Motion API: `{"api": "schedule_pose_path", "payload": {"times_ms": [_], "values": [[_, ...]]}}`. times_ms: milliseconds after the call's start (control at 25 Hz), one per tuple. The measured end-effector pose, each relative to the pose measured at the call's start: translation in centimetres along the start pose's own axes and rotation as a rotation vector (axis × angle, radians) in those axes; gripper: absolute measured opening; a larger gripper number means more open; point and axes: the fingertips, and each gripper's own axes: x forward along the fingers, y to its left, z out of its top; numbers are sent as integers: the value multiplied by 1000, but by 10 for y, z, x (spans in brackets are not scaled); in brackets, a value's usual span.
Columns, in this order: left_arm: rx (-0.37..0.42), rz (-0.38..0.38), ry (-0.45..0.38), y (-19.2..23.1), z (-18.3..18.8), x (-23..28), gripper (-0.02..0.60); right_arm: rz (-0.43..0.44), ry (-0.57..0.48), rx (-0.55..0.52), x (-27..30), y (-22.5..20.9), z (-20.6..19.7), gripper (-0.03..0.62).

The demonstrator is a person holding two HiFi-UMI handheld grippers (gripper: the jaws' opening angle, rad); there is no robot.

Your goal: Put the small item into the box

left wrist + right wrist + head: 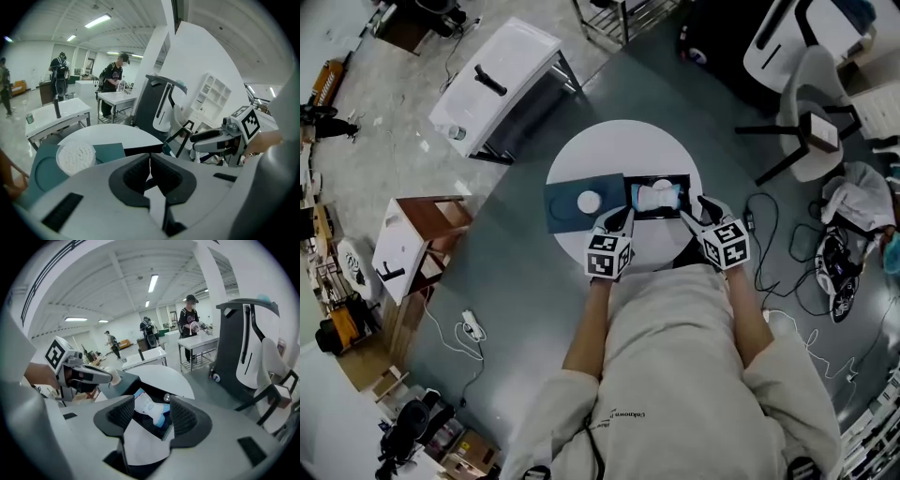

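Observation:
A round white disc (589,201) (75,157) lies on a teal box piece (567,203) (42,168) at the left of the round white table (619,145). Beside it stands a black box (658,197) (161,430) holding a white and blue packet (656,196) (147,408). My left gripper (621,218) (150,171) hovers at the teal piece's near right corner, jaws closed together and empty. My right gripper (696,208) (150,416) is open near the black box's right end, with the packet showing between its pads.
A white and dark chair (811,103) stands at the right, with cables (769,244) on the floor. A white bench (497,80) and a wooden stool (417,239) are at the left. People stand at tables (115,96) far behind.

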Motion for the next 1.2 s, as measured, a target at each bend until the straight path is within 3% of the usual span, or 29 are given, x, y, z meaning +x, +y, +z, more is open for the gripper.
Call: {"api": "schedule_pose_path", "payload": {"times_ms": [400,760,1200], "values": [[-5,-33,17,-6,-20,-8,21,-3,-150,125,-22,0,6,218],[4,-18,-22,-8,-12,-8,21,8,-118,128,-23,3,6,138],[-5,-15,-50,-4,-1,-5,21,-45,-127,73,-27,-8,13,57]]}}
